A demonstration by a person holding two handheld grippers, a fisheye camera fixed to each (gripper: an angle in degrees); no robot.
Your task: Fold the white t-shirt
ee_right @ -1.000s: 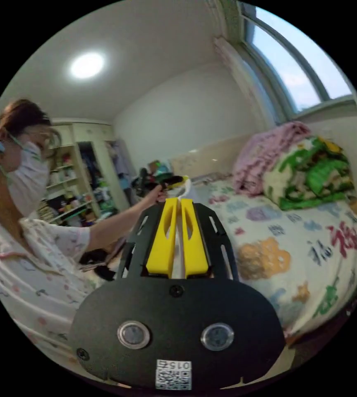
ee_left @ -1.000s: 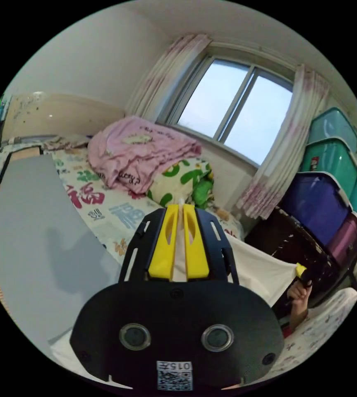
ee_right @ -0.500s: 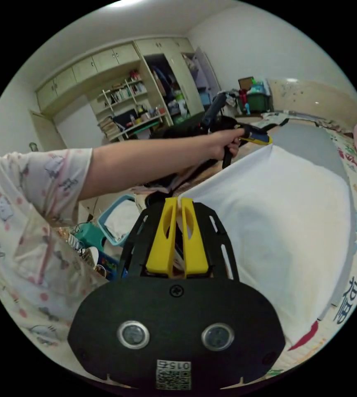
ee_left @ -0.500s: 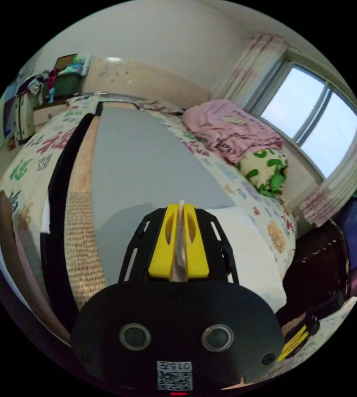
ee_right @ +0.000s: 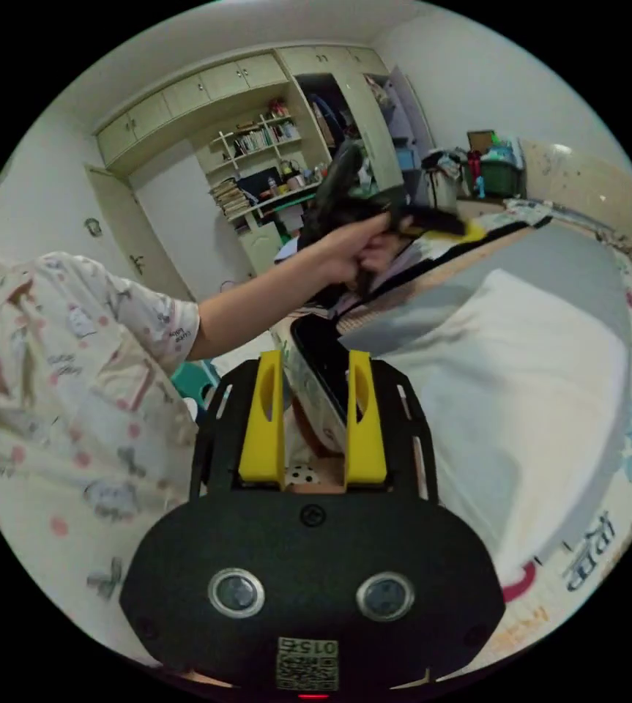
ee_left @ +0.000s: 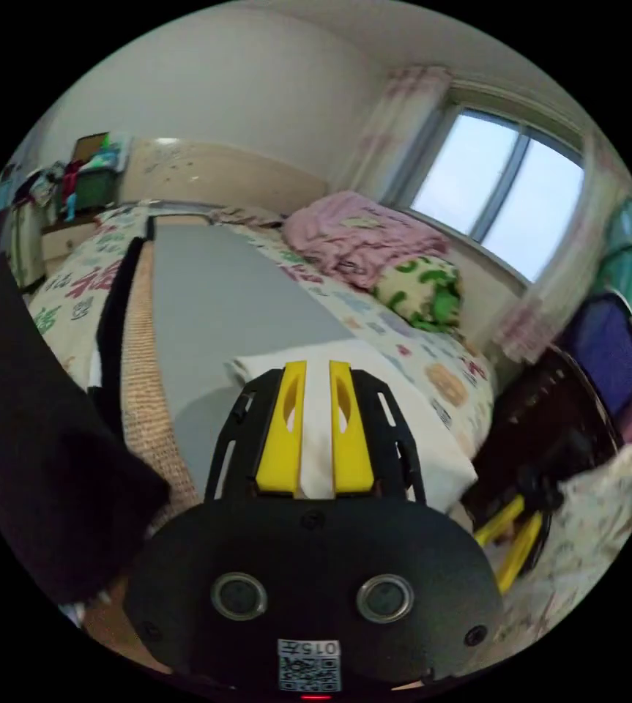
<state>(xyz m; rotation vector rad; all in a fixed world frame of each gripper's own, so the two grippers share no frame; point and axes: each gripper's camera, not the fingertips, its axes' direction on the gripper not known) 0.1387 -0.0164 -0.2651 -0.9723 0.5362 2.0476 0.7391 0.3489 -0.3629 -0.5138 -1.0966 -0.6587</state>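
- White t-shirt lies spread flat on a grey mat on the bed; in the left gripper view its near end sits just beyond the fingers. No sleeves or collar can be made out.
- Handling, judged: thin, soft, light cloth, no stiffness; it will sag and crease under its own weight and could slide on the smooth mat. Not fragile.
- Where to hold, judged: pinch an edge or a corner, through all layers, one gripper at each end of the same edge, so the fold line stays straight. A grab in the middle would only bunch it.
- Left gripper: yellow fingers stand slightly apart, white cloth visible in the gap; whether they touch it I cannot tell. In the right gripper view it is held in the person's hand above the far edge of the mat.
- Right gripper: fingers spread wide, nothing between them, off the near side of the bed; it also shows at the lower right of the left gripper view.
- Beyond: pink blanket and green-patterned pillow by the window, well apart from the shirt.
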